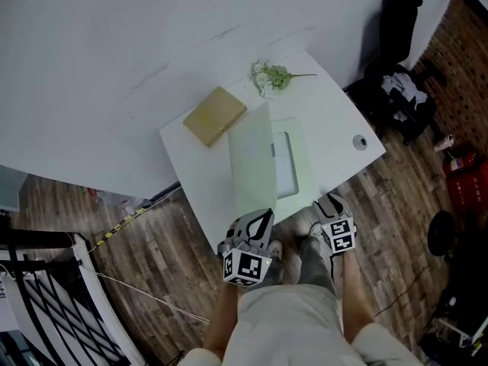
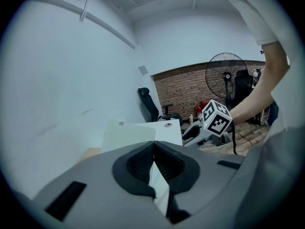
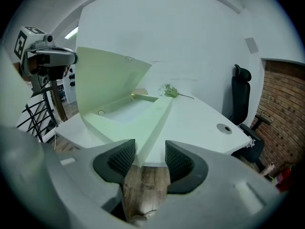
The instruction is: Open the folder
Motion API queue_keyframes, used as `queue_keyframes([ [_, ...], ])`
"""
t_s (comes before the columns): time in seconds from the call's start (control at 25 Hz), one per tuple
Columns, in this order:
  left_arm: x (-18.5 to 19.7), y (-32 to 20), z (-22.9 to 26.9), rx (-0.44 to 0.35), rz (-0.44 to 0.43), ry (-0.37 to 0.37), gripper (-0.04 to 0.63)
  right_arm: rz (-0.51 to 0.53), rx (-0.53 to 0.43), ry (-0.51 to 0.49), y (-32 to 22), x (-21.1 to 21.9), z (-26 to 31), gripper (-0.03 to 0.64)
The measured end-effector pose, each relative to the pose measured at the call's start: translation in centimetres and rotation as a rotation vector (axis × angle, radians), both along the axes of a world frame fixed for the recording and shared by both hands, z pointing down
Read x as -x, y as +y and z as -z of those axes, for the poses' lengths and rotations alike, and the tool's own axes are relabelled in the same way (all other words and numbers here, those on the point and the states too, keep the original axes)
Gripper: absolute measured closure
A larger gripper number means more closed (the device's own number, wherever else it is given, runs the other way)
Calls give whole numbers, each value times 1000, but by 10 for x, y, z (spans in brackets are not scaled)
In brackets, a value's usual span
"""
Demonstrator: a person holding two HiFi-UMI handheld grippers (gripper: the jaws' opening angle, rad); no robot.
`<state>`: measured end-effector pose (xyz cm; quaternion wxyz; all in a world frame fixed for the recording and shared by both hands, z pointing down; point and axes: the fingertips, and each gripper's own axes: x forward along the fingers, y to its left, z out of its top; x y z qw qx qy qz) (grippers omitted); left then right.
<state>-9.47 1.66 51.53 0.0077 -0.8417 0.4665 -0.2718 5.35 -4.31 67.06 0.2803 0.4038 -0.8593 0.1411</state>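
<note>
A pale green folder (image 1: 286,162) lies on the white table (image 1: 335,109) near its front edge. Its cover (image 1: 252,158) stands raised, and in the right gripper view the cover (image 3: 107,80) rises steeply over the base (image 3: 143,116). My left gripper (image 1: 263,216) is shut on the cover's near edge; in the left gripper view a thin pale sheet (image 2: 128,135) runs out from the pressed pads of the left gripper (image 2: 153,149). My right gripper (image 1: 329,203) sits at the table's front edge. In its own view the right gripper (image 3: 148,159) is open, with the folder's near corner just ahead of the gap.
A tan flat block (image 1: 216,115) and a sprig of white flowers (image 1: 271,75) lie at the back of the table. A round cable grommet (image 1: 360,142) sits near its right corner. A black office chair (image 1: 400,21) stands to the right, and a metal rack (image 1: 46,296) to the left.
</note>
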Motion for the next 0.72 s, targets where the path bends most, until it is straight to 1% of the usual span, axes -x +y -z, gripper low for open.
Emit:
queue_keyframes([
  [0.28,24,7,9,-31,73,12,592,-3,-7,20,0,-1,2,416],
  [0.52,43,12,14,-55,132,19,592,-11,-13,18,-1,-1,-1,416],
  [0.72,59,15,20,-64,182,28,592,-2,-15,28,1,1,-1,416],
])
